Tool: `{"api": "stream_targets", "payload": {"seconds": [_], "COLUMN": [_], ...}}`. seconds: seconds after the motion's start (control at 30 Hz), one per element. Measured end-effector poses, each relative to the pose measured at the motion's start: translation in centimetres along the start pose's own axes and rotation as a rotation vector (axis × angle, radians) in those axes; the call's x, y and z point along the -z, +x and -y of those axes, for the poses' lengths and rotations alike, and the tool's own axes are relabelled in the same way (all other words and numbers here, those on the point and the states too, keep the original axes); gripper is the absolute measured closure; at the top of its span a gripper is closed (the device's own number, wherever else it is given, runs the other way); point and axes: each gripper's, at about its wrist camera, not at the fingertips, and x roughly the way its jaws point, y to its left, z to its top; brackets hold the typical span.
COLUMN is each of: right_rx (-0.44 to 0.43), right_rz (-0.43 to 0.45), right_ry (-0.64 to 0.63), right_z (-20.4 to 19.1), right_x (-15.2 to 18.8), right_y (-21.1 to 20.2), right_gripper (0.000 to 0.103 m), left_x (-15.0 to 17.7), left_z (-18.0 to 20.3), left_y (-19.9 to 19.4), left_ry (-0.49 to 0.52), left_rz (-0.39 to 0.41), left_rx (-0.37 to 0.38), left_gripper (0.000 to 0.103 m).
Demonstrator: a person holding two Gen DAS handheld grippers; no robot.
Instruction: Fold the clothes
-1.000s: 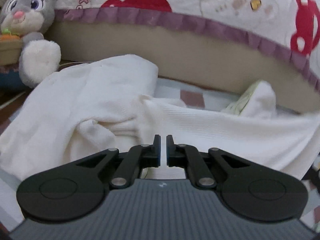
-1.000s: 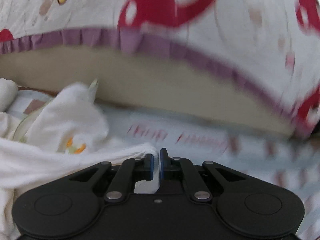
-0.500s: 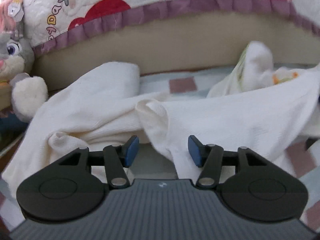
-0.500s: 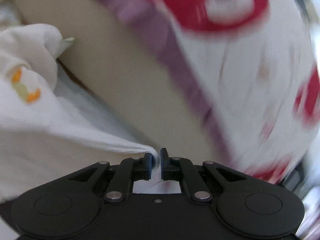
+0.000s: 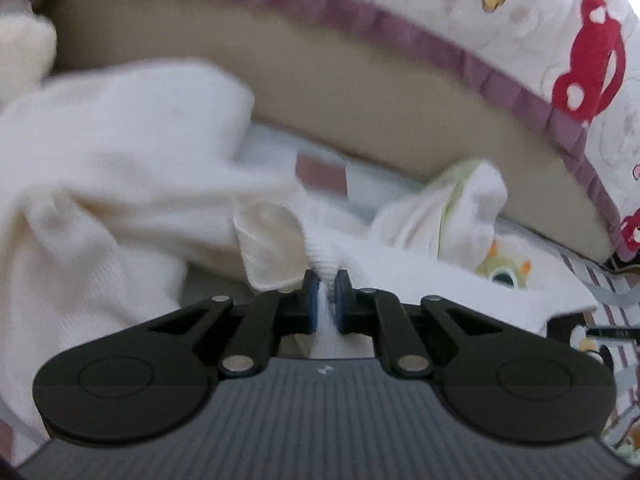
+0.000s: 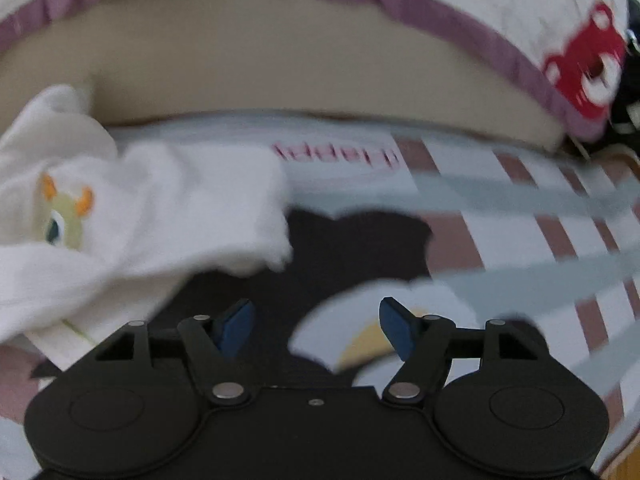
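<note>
while left hand-held gripper [image 5: 325,280] pinches white garment [image 5: 120,152], right hand-held gripper [image 6: 316,316] agape

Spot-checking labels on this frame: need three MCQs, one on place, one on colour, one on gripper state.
1. Where is the monster print in the right wrist view?
A. left of the gripper
B. right of it
C. between its fingers

2. What colour are the finger pads?
A. red
B. blue
C. green

3. What state is the left gripper in?
A. open, empty
B. shut on nothing
C. shut on the white garment

Key: 1 A, it sits on cloth at the left edge. 2 B, blue shows on both grippers. 3 C, ribbed cloth is pinched between the pads; the right gripper is open.
</note>
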Motion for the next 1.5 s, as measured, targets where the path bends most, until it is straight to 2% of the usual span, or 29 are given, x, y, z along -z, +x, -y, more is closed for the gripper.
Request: {"api": "stream_targets", "payload": {"seconds": [0.1, 0.2, 0.27, 0.4, 0.47, 0.53, 0.6, 0.67, 0.7, 0.73, 0.77, 0.87, 0.9, 0.97, 1.0, 1.07, 1.1, 1.17, 1.23, 1.37, 1.4, 1.47, 1.5], "right_rx": [-0.033, -0.139, -0.153, -0.141, -0.131, -0.121, -0.11, -0.098, -0.089, -0.08, -0.07, -0.053, -0.05, -0.043, -0.039, -0.014, 0.004, 0.04, 0.08, 0.168, 0.169, 0.105, 0.071], "right_rz": [-0.007, 0.01, 0.011, 0.029, 0.04, 0.051, 0.062, 0.073, 0.079, 0.085, 0.09, 0.12, 0.13, 0.157, 0.173, 0.203, 0.218, 0.248, 0.277, 0.313, 0.307, 0.254, 0.228], "right_ry": [0.057, 0.135, 0.162, 0.121, 0.09, 0.059, 0.028, 0.01, 0.043, 0.075, 0.108, 0.201, 0.209, 0.186, 0.163, 0.13, 0.118, 0.093, 0.071, 0.061, 0.058, 0.037, 0.027], "right_z": [0.8, 1.6, 1.1, -0.2, -0.9, -1.6, -2.3, -2.9, -3.0, -3.0, -3.1, -3.2, -3.4, -3.9, -4.3, -4.3, -4.1, -3.7, -3.1, -0.4, 0.4, 2.1, 2.7], "right_x": [1.6, 1.8, 2.1, 1.7, 1.4, 1.1, 0.8, 0.4, 0.2, 0.0, -0.2, -0.7, -0.9, -1.5, -1.9, -2.8, -3.4, -4.5, -5.7, -8.5, -9.3, -11.0, -11.4], "right_y": [-0.6, -0.1, 0.8, 2.1, 2.7, 3.3, 3.9, 4.6, 5.3, 5.9, 6.6, 7.7, 7.8, 7.2, 6.6, 5.4, 4.7, 3.4, 2.0, 0.0, -0.3, -0.5, -0.5], "right_gripper": [0.028, 0.028, 0.028, 0.028, 0.028, 0.028, 0.028, 0.028, 0.027, 0.027, 0.027, 0.026, 0.031, 0.065, 0.085, 0.086, 0.095, 0.097, 0.103, 0.103, 0.102, 0.102, 0.098], "left_x": [0.1, 0.1, -0.1, 0.2, 0.5, 0.7, 0.9, 1.4, 1.7, 1.9, 1.9, 1.4, 1.0, 0.2, -0.1, -0.6, -0.7, -0.6, -0.8, -1.2, -1.1, -1.1, -1.1], "left_z": [0.0, 0.1, -0.1, -2.3, -3.5, -3.8, -3.7, -2.9, -2.4, -1.8, -1.3, -0.2, -0.1, -0.6, -0.4, -0.1, 0.0, -0.3, -0.5, 0.3, 0.7, 1.3, 1.5], "left_y": [0.1, 0.5, 0.5, 1.9, 2.7, 3.3, 4.0, 4.6, 4.8, 4.6, 4.2, 2.2, 1.4, -0.3, -1.1, -2.5, -3.1, -4.3, -5.0, -6.3, -6.3, -6.4, -6.6], "left_ry": [-0.006, -0.011, -0.028, -0.167, -0.22, -0.214, -0.185, -0.13, -0.092, -0.042, -0.002, 0.053, 0.046, -0.017, -0.01, 0.014, 0.026, 0.005, -0.021, 0.024, 0.031, 0.039, 0.048], "left_rz": [-0.008, -0.011, -0.014, -0.106, -0.145, -0.169, -0.193, -0.221, -0.225, -0.221, -0.199, -0.092, -0.055, 0.021, 0.055, 0.117, 0.134, 0.156, 0.168, 0.207, 0.206, 0.204, 0.211], "left_rx": [-0.002, 0.008, 0.02, 0.066, 0.05, 0.039, 0.043, 0.049, 0.033, 0.017, 0.011, 0.025, 0.046, 0.114, 0.116, 0.111, 0.105, 0.135, 0.179, 0.216, 0.228, 0.234, 0.224], "left_gripper": [0.095, 0.096, 0.096, 0.092, 0.091, 0.082, 0.058, 0.056, 0.063, 0.076, 0.096, 0.096, 0.096, 0.096, 0.096, 0.096, 0.096, 0.096, 0.096, 0.096, 0.096, 0.096, 0.096]}}
